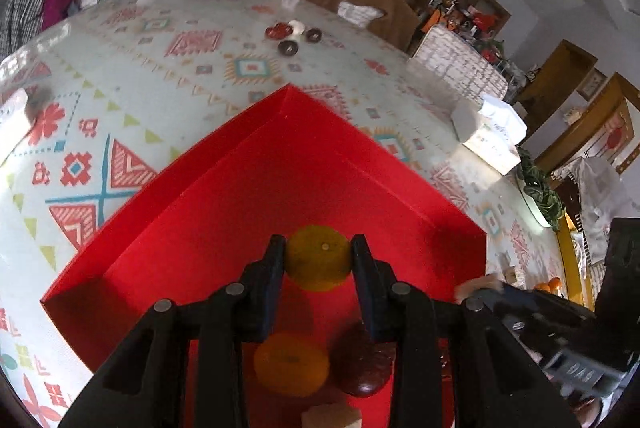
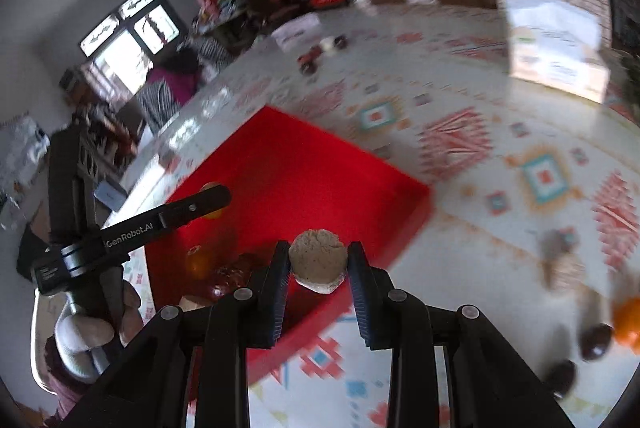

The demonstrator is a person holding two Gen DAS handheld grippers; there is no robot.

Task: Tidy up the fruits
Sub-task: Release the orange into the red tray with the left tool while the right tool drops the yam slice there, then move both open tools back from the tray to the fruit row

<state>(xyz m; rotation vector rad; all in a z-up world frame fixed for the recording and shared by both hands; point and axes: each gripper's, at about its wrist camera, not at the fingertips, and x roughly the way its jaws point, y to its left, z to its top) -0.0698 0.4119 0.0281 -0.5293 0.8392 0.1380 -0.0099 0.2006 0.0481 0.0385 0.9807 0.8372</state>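
While the left tongs [image 1: 319, 257] grip an orange [image 1: 319, 258] above the red tray [image 1: 248, 164], the right tongs [image 2: 319, 262] hold a beige lump [image 2: 318, 260] over its near edge; both loads likely need lowering and releasing inside.

One red box [image 1: 256, 164] sits on the table. Inside it, behind the left gripper's [image 1: 318, 256] tips: one orange [image 1: 291, 364], one dark red fruit [image 1: 366, 364], one tan block [image 1: 334, 416]. Between its fingers: one yellow-green citrus [image 1: 318, 257]. The right gripper [image 2: 318, 262] pinches one beige lump [image 2: 318, 260]. Far ahead lie four small discs [image 1: 292, 35].
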